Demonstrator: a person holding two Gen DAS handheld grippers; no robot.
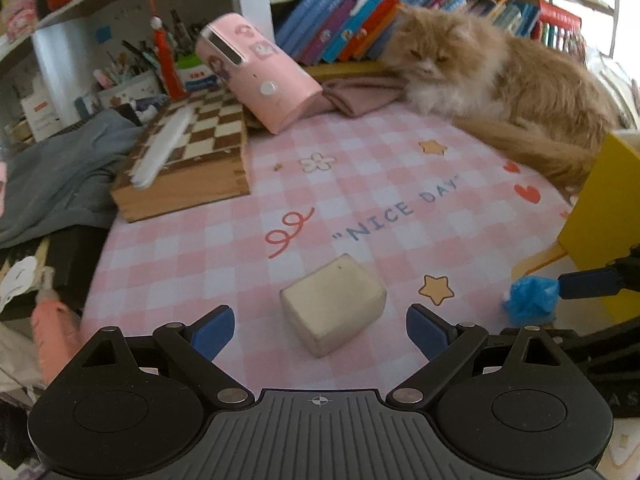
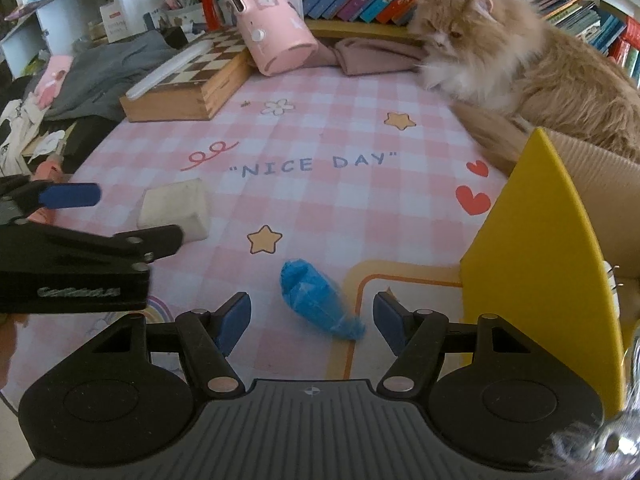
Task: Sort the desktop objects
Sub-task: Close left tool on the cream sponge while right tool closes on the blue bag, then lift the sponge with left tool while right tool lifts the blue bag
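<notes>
Between the left tool's [image 1: 320,334] parted fingers sits a cream block [image 1: 333,304], untouched; the right tool [image 2: 312,322], likewise released, straddles a blue wad [image 2: 316,300] on the tabletop [image 2: 320,120].

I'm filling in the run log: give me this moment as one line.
left claw: open, over white block | right claw: open, over blue wad | nothing held

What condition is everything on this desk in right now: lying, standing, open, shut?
Left gripper: open, around nothing.
Right gripper: open, around nothing.
White block: resting on the mat, ahead of the left gripper.
Blue crumpled wrapper: lying loose on the mat.
Chess box: shut.
Pink device: tilted, leaning.
Cat: lying down.
</notes>
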